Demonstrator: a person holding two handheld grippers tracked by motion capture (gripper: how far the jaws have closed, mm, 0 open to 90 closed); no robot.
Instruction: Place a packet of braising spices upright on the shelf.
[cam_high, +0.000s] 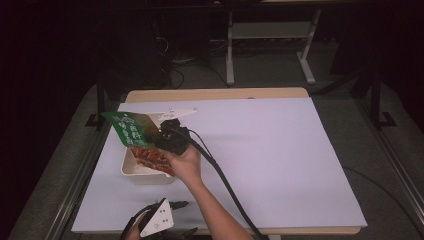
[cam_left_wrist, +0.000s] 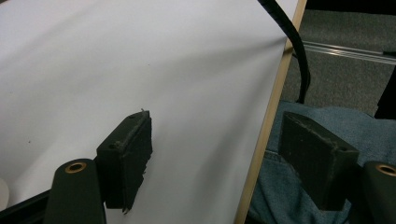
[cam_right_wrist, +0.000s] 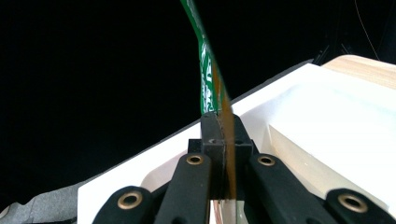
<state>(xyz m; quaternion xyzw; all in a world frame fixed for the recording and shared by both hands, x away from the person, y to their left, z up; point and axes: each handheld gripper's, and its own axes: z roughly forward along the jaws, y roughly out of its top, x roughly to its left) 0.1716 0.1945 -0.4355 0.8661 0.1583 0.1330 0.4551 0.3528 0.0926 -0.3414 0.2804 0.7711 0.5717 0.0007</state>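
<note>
Right gripper (cam_right_wrist: 223, 135) clamped on a thin green-and-red printed foil snack packet (cam_high: 135, 132), light, limp, crinkly, over a white rectangular plastic tub (cam_high: 131, 172); left gripper (cam_left_wrist: 215, 158) spread wide, holding nothing; an edge pinch probably suits the packet best.

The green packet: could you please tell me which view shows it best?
The high view: the green packet, printed face visible, held by the right gripper above the white container. The right gripper view shows it edge-on.

— Where's the tub (cam_high: 145, 175)?
— On the table (cam_high: 280, 160), left side, toward the near edge
— And the packet (cam_high: 137, 131)?
— Above the tub's far end, clamped in the right gripper (cam_high: 167, 136)
— The left gripper (cam_high: 175, 206)?
— At the near edge, in front of the tub
</note>
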